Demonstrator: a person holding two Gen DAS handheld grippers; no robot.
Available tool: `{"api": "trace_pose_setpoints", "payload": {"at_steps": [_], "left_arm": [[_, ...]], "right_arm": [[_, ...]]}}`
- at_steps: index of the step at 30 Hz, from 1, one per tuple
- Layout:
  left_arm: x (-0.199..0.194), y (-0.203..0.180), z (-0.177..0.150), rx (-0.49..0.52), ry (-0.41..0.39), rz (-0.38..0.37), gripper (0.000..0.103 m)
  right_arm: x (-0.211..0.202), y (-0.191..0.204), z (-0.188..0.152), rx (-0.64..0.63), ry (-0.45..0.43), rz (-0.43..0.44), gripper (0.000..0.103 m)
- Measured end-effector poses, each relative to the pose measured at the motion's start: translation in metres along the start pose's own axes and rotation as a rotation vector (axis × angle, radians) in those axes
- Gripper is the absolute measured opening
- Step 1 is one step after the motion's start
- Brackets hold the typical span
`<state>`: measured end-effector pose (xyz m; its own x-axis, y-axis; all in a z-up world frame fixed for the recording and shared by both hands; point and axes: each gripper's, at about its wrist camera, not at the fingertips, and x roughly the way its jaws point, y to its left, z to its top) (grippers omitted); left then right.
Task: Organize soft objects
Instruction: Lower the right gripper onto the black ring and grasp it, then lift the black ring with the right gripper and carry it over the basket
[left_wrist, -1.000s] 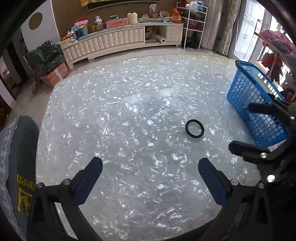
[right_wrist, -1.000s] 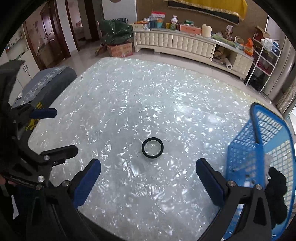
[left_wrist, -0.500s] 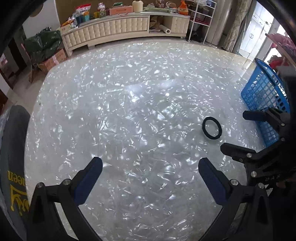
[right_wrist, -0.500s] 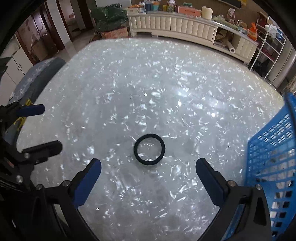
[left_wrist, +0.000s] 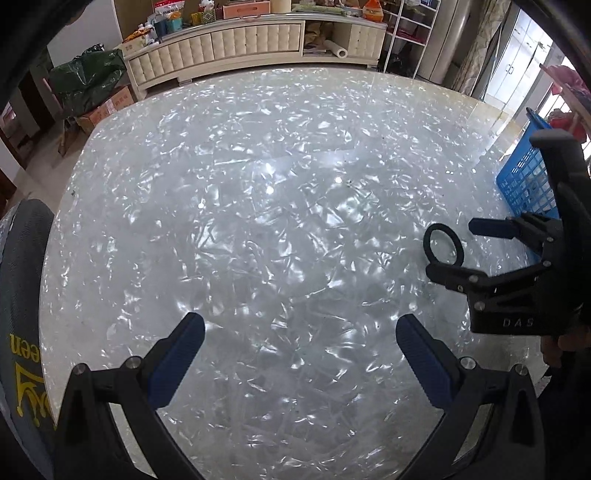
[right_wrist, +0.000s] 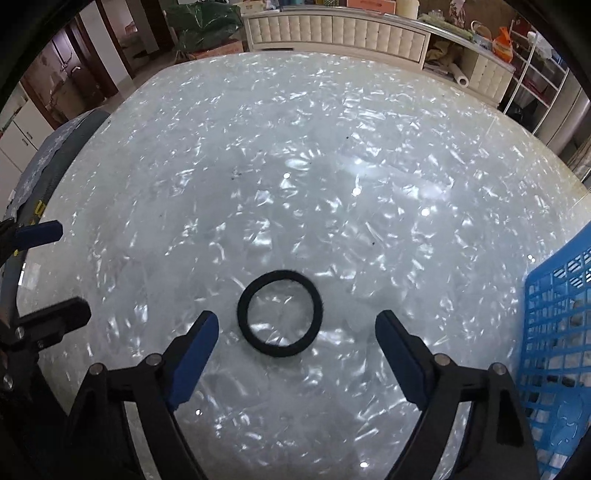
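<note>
A: Where's the black hair tie?
B: Flat on the table, just ahead of the right gripper, between its closing fingers, untouched.
A: Left gripper?
B: Wide, empty.

Blk fingers, blue pads (silver screws).

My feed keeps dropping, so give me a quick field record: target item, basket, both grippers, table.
target: black hair tie, flat on the table, untouched
right gripper: fingers closing either side of the tie, not yet touching it
left gripper: open, nothing between its fingers
basket: blue basket, right of the tie
table: shiny marbled table
</note>
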<state>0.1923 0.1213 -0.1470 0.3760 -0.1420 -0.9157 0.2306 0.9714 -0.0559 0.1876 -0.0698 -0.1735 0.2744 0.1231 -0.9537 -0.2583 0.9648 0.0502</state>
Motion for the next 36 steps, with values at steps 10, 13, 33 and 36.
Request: {"api": "trace_pose_setpoints", "payload": {"at_steps": [10,13,33,36], "left_arm": [[0.002,0.0,-0.001,-0.004,0.006,0.008,0.103],[-0.001,0.001,-0.001,-0.005,-0.006,0.0,0.103],[-0.027,-0.016,-0.004,0.029,-0.052,0.036,0.103],[-0.04,-0.03,-0.004,0.047,-0.068,0.028,0.103]], "right_arm": [[0.004,0.01,0.002,-0.059,-0.023,-0.041,0.058],[0.003,0.016,-0.001,-0.087,-0.04,-0.029,0.041],[-0.046,0.028,-0.019,-0.102,-0.066,0.02,0.009],[-0.063,0.03,-0.026,-0.106,-0.09,0.021,0.009]]}}
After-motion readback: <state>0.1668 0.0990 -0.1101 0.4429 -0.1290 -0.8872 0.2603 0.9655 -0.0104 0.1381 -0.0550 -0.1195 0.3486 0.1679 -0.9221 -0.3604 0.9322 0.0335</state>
